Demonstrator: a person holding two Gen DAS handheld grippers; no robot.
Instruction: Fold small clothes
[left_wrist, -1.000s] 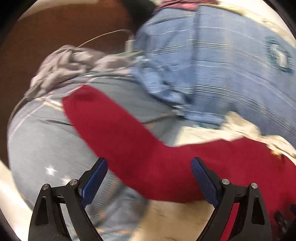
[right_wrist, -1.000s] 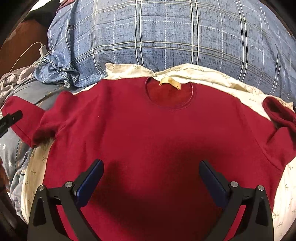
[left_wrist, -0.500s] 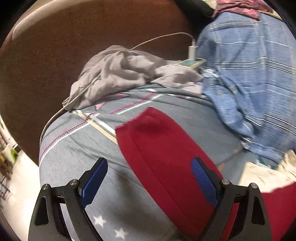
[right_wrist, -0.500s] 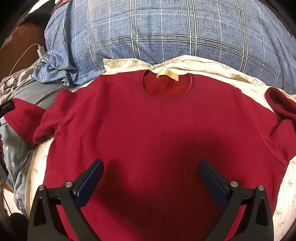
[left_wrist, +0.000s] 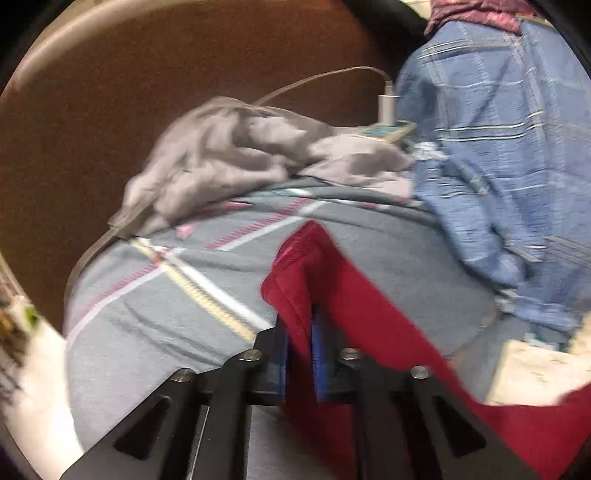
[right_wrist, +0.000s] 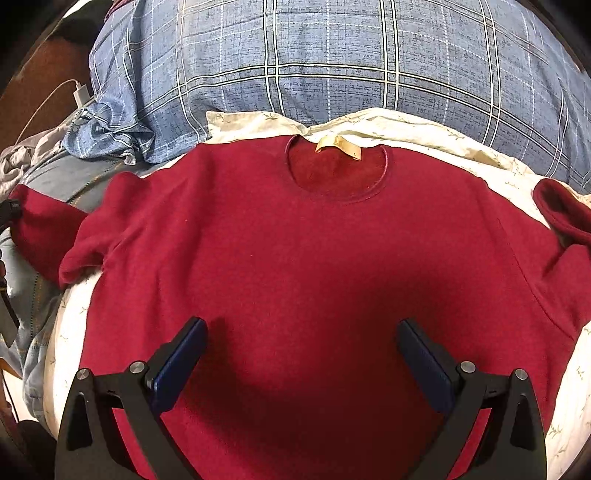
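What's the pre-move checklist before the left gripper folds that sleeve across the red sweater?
1. Left gripper shut on sleeve cuff: ok.
2. Grip depth: fabric runs between both pads, cuff edge past the tips: ok.
3. Right gripper open, holding nothing, above the red sweater body: ok.
4. Sweater body flat, neck label up: ok.
5. Other sleeve laid flat: not ok, cuff curled over.
6. Charger cable and grey garment clear of sleeve: ok.

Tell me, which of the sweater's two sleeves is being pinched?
The sleeve lying over the grey bedspread: the left gripper is shut on its cuff. The other sleeve lies untouched.
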